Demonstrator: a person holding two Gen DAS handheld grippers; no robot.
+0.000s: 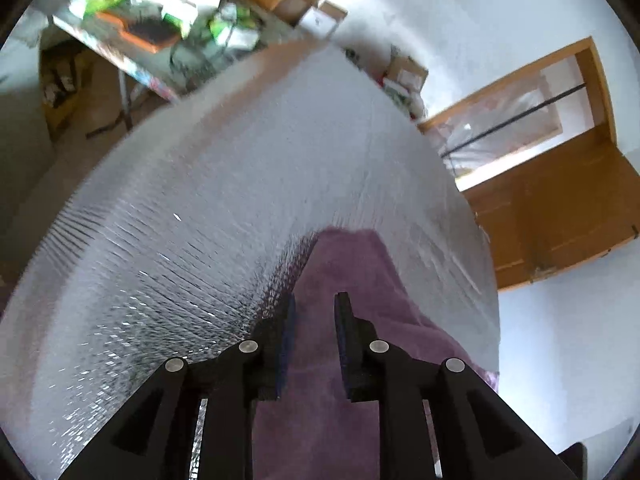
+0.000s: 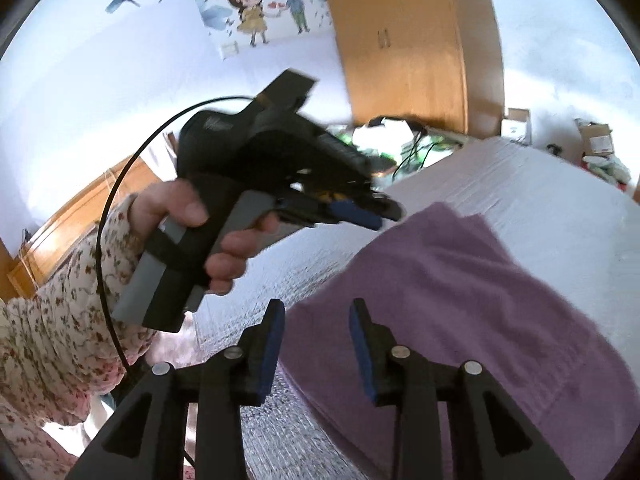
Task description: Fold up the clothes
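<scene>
A purple cloth (image 1: pixel 360 280) lies flat on a silver quilted mat (image 1: pixel 200 200). In the left wrist view my left gripper (image 1: pixel 316 312) hovers over the cloth's left edge, open, with nothing between its fingers. The right wrist view shows the same purple cloth (image 2: pixel 460 280) spread to the right across the mat (image 2: pixel 540 200). My right gripper (image 2: pixel 316 316) stands open above the cloth's near-left edge and holds nothing. A person's hand (image 2: pixel 224 248) in a floral sleeve holds the left gripper (image 2: pixel 380 218), whose tips hang near the cloth's far-left corner.
A cluttered table (image 1: pixel 160 28) stands beyond the mat's far end. Cardboard boxes (image 1: pixel 404 72) sit against the white wall. A wooden wardrobe (image 2: pixel 408 40) and a wooden cabinet (image 1: pixel 560 208) flank the mat. A black cable (image 2: pixel 108 208) loops from the left gripper.
</scene>
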